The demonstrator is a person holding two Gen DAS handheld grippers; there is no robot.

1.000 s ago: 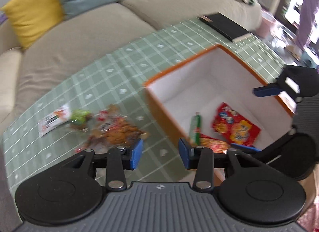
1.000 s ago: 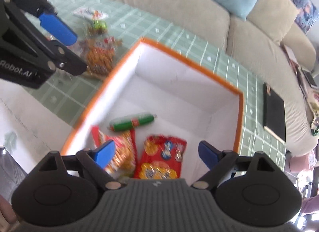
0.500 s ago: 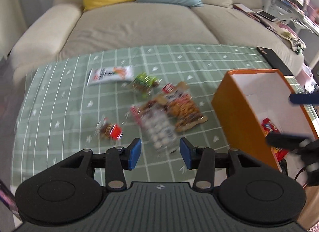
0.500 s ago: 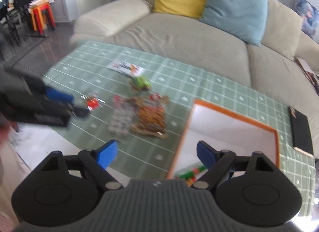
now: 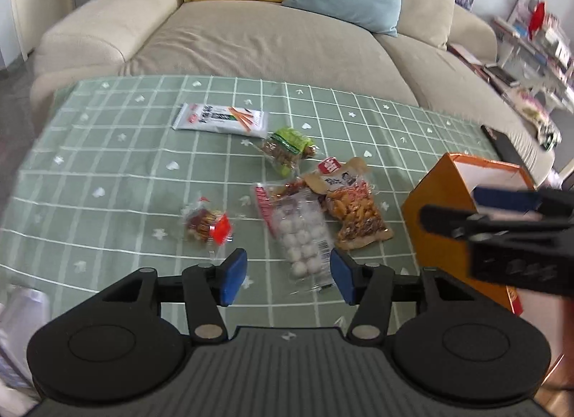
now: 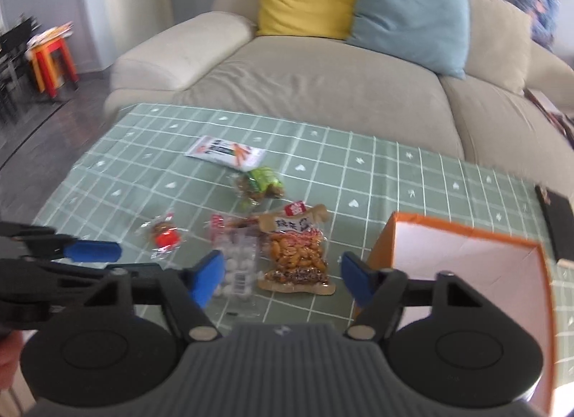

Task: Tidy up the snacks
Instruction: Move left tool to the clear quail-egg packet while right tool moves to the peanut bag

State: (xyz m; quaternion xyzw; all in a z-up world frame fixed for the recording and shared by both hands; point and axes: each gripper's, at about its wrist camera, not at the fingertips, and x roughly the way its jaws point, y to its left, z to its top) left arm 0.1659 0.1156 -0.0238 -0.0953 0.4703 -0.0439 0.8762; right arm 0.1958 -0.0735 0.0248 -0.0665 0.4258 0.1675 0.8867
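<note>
Loose snacks lie on the green checked cloth: a white carrot-print wrapper [image 5: 220,119], a green pack [image 5: 288,146], a small red pack [image 5: 208,225], a clear pack of white balls [image 5: 303,234] and an orange peanut pack [image 5: 353,205]. The orange box [image 5: 441,230] stands to their right. My left gripper [image 5: 288,277] hovers just short of the white-ball pack, jaws opening, nothing pressed between them. My right gripper [image 6: 281,277] hangs in front of the peanut pack [image 6: 297,255], beside the box [image 6: 466,259], jaws closing on nothing.
A beige sofa [image 6: 323,87] with yellow and blue cushions runs behind the table. A black flat object [image 5: 506,144] lies at the table's far right edge. Red stools [image 6: 53,58] stand off to the left. The two grippers are close side by side.
Both grippers swung away from above the box's inside to the loose snacks on the cloth. The left jaws spread wider and the right jaws drew narrower.
</note>
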